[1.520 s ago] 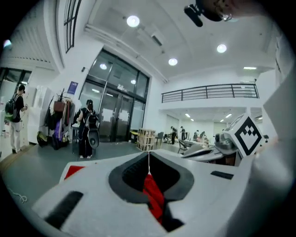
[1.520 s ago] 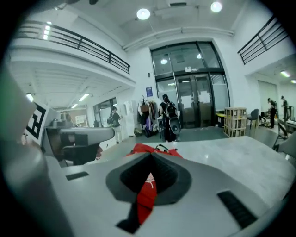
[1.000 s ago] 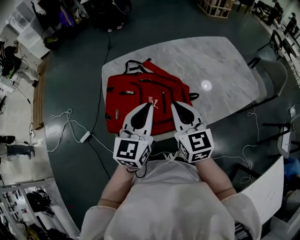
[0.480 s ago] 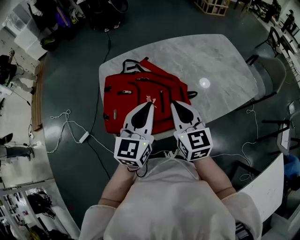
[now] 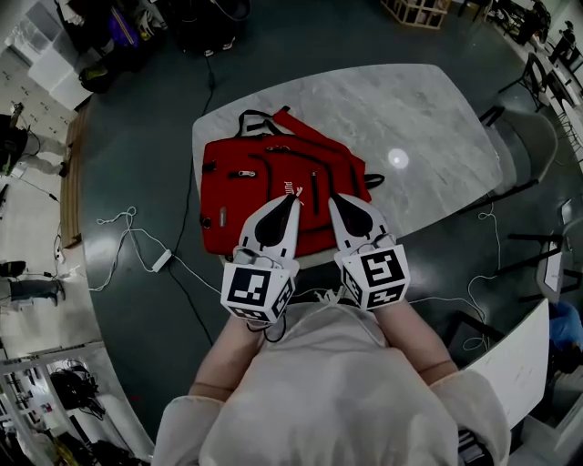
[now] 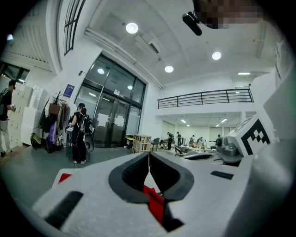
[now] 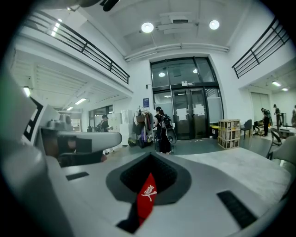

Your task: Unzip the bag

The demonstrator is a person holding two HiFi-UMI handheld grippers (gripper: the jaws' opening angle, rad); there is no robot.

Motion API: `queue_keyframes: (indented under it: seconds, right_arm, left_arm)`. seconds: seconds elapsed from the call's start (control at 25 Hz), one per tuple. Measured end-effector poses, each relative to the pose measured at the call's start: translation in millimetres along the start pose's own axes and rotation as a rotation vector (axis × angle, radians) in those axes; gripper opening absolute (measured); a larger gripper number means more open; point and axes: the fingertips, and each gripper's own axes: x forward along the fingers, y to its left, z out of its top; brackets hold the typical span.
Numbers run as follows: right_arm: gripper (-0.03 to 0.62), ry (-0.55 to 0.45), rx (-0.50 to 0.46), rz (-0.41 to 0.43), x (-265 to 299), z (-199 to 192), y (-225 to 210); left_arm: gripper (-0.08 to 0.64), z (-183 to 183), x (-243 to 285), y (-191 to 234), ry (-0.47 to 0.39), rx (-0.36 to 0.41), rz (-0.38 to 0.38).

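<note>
A red backpack (image 5: pixel 264 191) lies flat on the marble table (image 5: pixel 410 118), straps at the far end, with several black zips across its top. Both grippers hover side by side over the bag's near half. My left gripper (image 5: pixel 293 199) is shut with nothing in it, its tips pointing at the white logo. My right gripper (image 5: pixel 332 197) is also shut and empty, over the bag's right part. In the left gripper view the gripper (image 6: pixel 149 155) has its jaws closed, with a strip of red bag (image 6: pixel 155 203) below. The right gripper view has the closed gripper (image 7: pixel 150 156) above the logo patch (image 7: pixel 146 194).
The table's near edge runs just under the gripper bodies. A grey chair (image 5: pixel 533 150) stands to the right of the table. White cables and a power strip (image 5: pixel 162 262) lie on the dark floor at the left. A wooden crate (image 5: pixel 421 13) stands beyond the table.
Both grippers have edged slightly farther over the bag, which sits a little higher in the view. Both stay shut and empty.
</note>
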Motion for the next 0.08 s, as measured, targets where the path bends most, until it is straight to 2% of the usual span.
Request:
queue_keyframes:
  seconds: [0.08]
  right_arm:
    - [0.027,0.003,0.001,0.001,2.1,-0.8,0.9]
  left_arm:
    - [0.021,0.1,0.0,2.2,0.001,-0.001,0.004]
